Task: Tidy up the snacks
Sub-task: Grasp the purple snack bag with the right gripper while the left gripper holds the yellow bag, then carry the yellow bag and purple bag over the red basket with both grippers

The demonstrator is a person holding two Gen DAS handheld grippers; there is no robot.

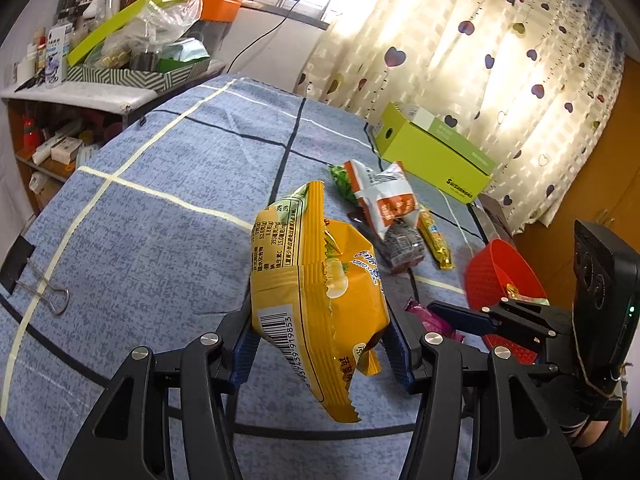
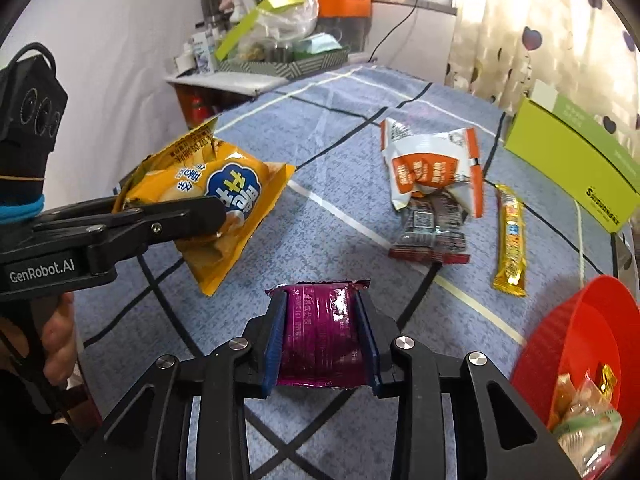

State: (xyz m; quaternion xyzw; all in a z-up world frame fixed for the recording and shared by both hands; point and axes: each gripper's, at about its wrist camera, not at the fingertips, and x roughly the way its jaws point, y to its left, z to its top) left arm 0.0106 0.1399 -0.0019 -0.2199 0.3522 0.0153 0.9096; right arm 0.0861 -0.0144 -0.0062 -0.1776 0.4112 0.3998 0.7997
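The left hand-held gripper (image 1: 320,344) is clamping a yellow chip bag (image 1: 316,292) about half open, its blue pads pressing the bag's sides and holding it clear of the blue checked worktop (image 1: 160,220). The right hand-held gripper (image 2: 322,344) is gripping a purple packet (image 2: 320,332) between its narrowed pads, just above the cloth. A white-and-orange bag (image 2: 432,164) is lying on a dark packet (image 2: 432,232), with a gold bar (image 2: 510,236) just beside them. A red basket (image 2: 560,332) at the worktop's right edge is holding a few wrapped snacks. A green box (image 2: 572,160) is sitting near the curtain.
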